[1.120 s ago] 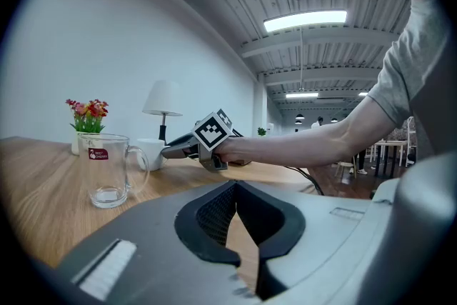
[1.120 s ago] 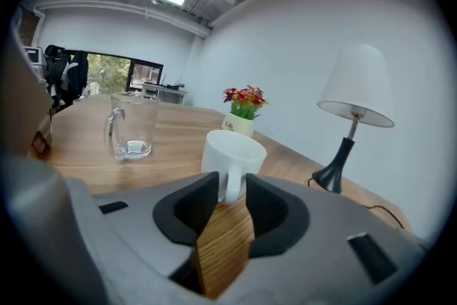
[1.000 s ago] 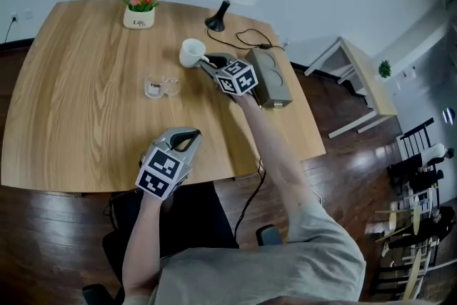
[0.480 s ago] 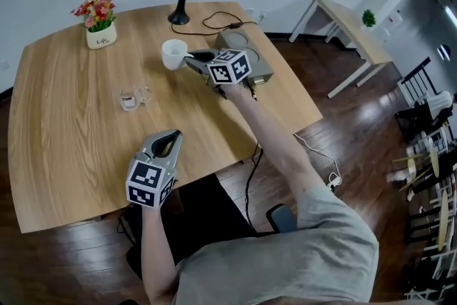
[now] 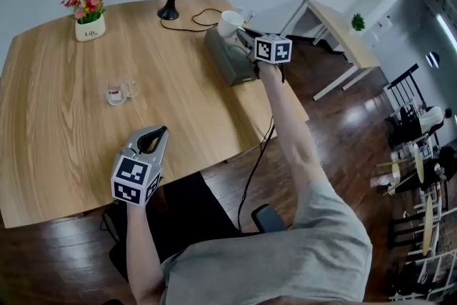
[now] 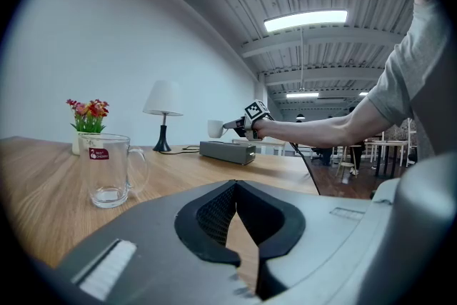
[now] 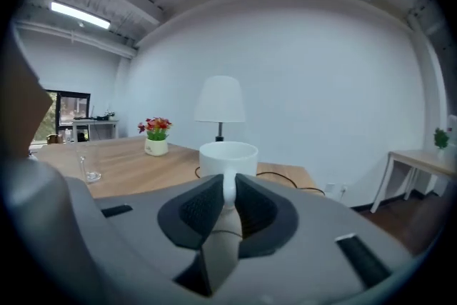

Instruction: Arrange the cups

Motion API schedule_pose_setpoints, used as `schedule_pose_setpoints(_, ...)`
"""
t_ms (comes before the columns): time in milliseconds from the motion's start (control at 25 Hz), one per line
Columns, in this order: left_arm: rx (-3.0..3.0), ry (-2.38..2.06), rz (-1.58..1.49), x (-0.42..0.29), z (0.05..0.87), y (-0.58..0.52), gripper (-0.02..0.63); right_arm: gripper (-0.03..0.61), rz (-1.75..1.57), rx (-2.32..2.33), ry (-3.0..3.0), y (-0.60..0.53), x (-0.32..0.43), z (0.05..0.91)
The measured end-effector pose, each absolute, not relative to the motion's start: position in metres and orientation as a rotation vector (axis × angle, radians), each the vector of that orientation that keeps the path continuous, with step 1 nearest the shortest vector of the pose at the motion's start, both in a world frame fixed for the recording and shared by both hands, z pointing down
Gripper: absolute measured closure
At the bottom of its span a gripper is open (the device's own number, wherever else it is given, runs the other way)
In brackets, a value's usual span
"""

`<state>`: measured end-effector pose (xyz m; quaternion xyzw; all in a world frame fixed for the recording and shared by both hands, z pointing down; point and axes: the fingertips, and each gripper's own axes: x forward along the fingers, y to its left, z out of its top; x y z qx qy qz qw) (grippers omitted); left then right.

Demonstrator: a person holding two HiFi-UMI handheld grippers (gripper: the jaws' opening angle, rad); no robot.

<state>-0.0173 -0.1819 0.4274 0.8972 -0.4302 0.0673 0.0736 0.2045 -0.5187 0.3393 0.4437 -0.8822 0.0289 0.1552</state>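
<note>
Since a handle grip likely keeps it level, above the round light-wood table (image 5: 57, 125) and its long grey box (image 5: 227, 59) your right gripper (image 5: 245, 32) pinches the white ceramic cup (image 5: 230, 23) upright. Your left gripper (image 5: 156, 136), pressed together and empty, waits short of the clear glass mug (image 5: 117, 91).

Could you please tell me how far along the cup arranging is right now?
Nothing looks finally placed yet. In hand: the right hand-held gripper is shut on the handle of the white mug, holding it in the air above the grey box. To do: the glass mug stands alone on the table, untouched; the left hand-held gripper is shut and empty.
</note>
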Motion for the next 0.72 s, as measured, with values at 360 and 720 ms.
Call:
schedule_pose_setpoints(360, 2.692, -1.293, 0.195, -0.015, 0.428, -0.183, 0.604, 0.509, 0.101, 1.294, -2.48, -0.544, 0.224, 0.364)
schedule_pose_setpoints(720, 2.688, -1.3, 0.197, -0.015, 0.425, -0.182, 0.604, 0.477, 0.082, 1.298, -2.433, -0.546, 0.231, 0.361)
